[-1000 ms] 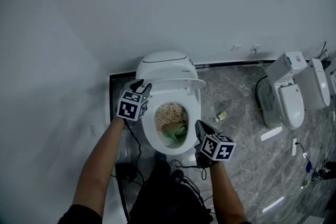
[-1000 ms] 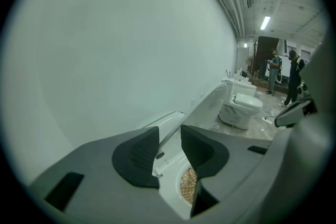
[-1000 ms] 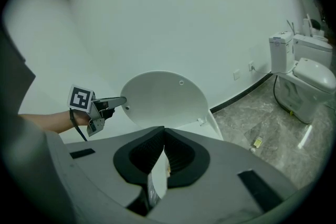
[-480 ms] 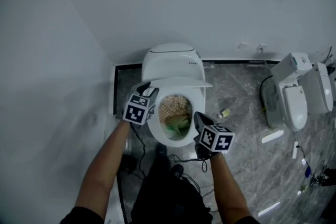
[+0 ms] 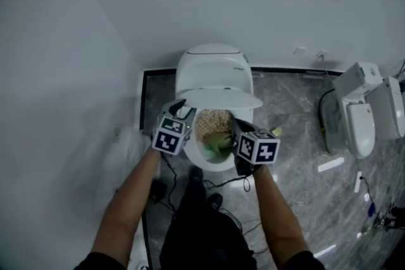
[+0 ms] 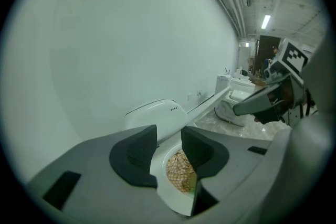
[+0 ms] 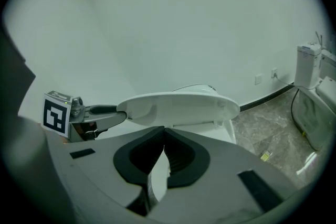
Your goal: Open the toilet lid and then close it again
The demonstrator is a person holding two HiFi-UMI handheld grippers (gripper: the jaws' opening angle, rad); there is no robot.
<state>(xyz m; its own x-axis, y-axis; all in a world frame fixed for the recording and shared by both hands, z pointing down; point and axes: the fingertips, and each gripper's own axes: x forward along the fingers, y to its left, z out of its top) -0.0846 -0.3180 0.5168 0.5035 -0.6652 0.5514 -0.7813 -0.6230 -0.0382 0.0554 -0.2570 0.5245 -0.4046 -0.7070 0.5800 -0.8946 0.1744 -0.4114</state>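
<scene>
The white toilet (image 5: 212, 66) stands against the wall. Its lid (image 5: 221, 98) hangs half lowered, about level, over the open bowl. My left gripper (image 5: 182, 108) is at the lid's left edge. In the left gripper view the lid (image 6: 206, 106) runs in between the pads of the left gripper (image 6: 169, 142), which are shut on it. The right gripper view shows the lid (image 7: 178, 105) from the front, with the left gripper (image 7: 118, 113) on its rim. My right gripper (image 5: 233, 127) is shut and empty, over the bowl's right rim, below the lid. A checked cloth (image 5: 214, 119) and something green (image 5: 221, 144) lie in the bowl.
A second toilet (image 5: 359, 118) and a white unit stand at the right on the grey marble floor. A black cable (image 5: 218, 184) runs across the floor in front of the bowl, by the person's feet. A small packet (image 5: 276, 132) lies right of the bowl. White walls close in behind and at the left.
The lid has come down from steeper to about level, with the left gripper on its edge. The right gripper has moved up and left, nearer the bowl.
</scene>
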